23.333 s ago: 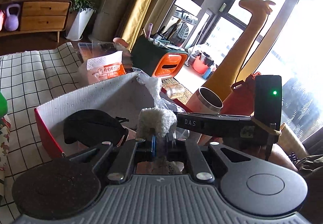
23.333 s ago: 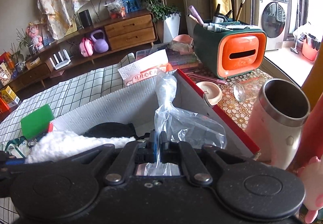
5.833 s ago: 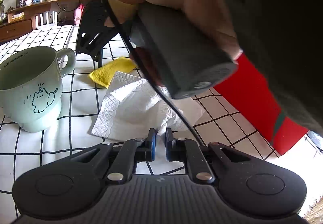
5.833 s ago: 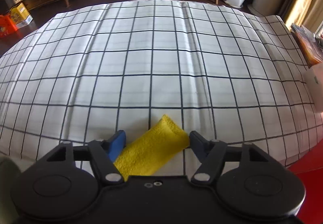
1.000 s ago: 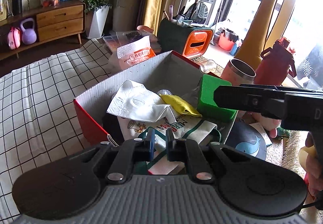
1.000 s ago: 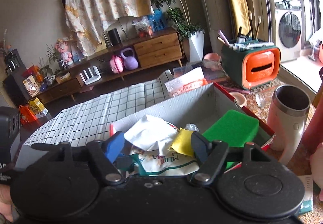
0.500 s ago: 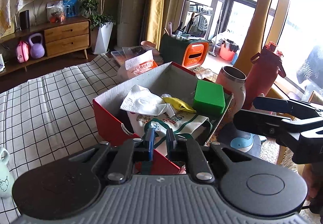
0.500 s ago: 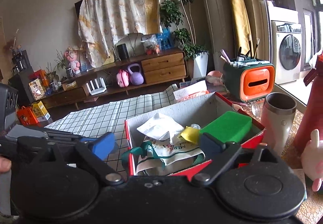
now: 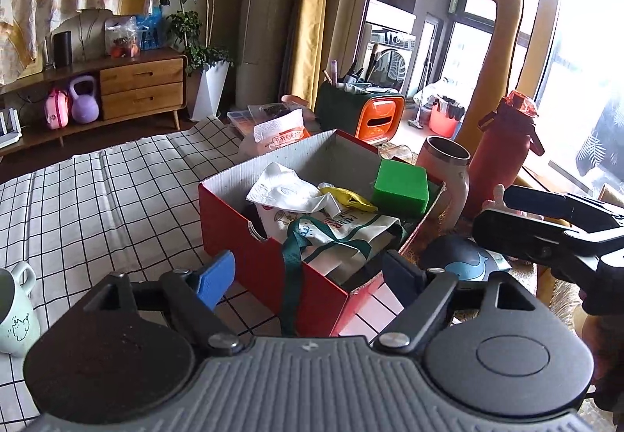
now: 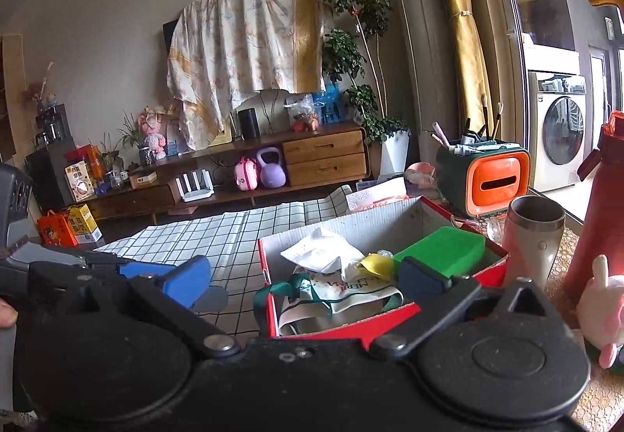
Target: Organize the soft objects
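Note:
A red cardboard box [image 9: 249,256] [image 10: 394,319] stands on the checked tablecloth. It holds a white paper towel [image 9: 284,190] [image 10: 319,254], a yellow cloth [image 9: 347,196] [image 10: 376,262], a green sponge [image 9: 401,184] [image 10: 440,248] and a printed tote bag [image 9: 343,233] [image 10: 343,295] with a green strap hanging over the front wall. My left gripper [image 9: 308,276] is open and empty, held back in front of the box. My right gripper [image 10: 304,280] is open and empty, also in front of the box.
A pale green mug [image 9: 15,311] stands at the left on the tablecloth [image 9: 97,198]. Right of the box are a steel tumbler [image 9: 448,167] [image 10: 534,233], a red bottle [image 9: 503,155], a pink toy [image 10: 600,307] and an orange-green organiser [image 9: 366,116] [image 10: 487,182].
My left gripper's jaws have opened from shut and it has pulled back from the box. My right gripper has also drawn back and stays open. The box contents have not moved.

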`<state>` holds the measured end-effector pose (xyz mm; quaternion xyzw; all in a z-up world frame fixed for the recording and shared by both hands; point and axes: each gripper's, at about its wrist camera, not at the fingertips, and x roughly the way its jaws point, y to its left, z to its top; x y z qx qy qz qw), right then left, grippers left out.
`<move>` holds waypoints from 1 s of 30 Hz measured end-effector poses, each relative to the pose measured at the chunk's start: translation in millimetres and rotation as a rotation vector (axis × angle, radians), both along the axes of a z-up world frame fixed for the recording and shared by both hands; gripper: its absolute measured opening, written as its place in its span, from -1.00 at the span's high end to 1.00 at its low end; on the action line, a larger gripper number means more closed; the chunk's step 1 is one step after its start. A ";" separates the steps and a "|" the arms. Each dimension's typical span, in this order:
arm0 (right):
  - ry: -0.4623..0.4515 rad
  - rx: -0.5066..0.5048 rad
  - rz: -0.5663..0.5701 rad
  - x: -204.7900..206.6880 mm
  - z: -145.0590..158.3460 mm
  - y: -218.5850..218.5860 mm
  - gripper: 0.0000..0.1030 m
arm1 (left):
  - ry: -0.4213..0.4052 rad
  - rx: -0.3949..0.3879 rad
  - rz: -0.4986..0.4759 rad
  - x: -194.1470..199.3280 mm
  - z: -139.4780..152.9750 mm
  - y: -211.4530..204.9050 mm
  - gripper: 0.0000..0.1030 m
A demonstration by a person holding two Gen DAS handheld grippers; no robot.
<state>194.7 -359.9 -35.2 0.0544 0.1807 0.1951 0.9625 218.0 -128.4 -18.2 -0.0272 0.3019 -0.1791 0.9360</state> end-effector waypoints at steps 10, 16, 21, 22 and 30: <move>-0.024 -0.001 -0.039 -14.5 -2.8 -3.0 -1.00 | -0.042 -0.020 0.004 -18.8 5.4 -1.3 -1.00; -0.022 -0.009 -0.045 -17.2 -4.6 -2.5 -1.00 | -0.032 -0.020 0.010 -23.1 2.7 -1.0 -1.00; -0.026 -0.013 -0.052 -18.8 -5.6 -2.3 -1.00 | -0.040 -0.022 0.026 -27.4 1.8 1.3 -1.00; -0.026 -0.014 -0.053 -18.9 -5.9 -2.3 -1.00 | -0.040 -0.026 0.023 -27.9 1.8 1.7 -1.00; -0.027 -0.015 -0.060 -19.5 -6.1 -3.8 -1.00 | -0.057 -0.024 0.031 -32.0 3.0 2.0 -1.00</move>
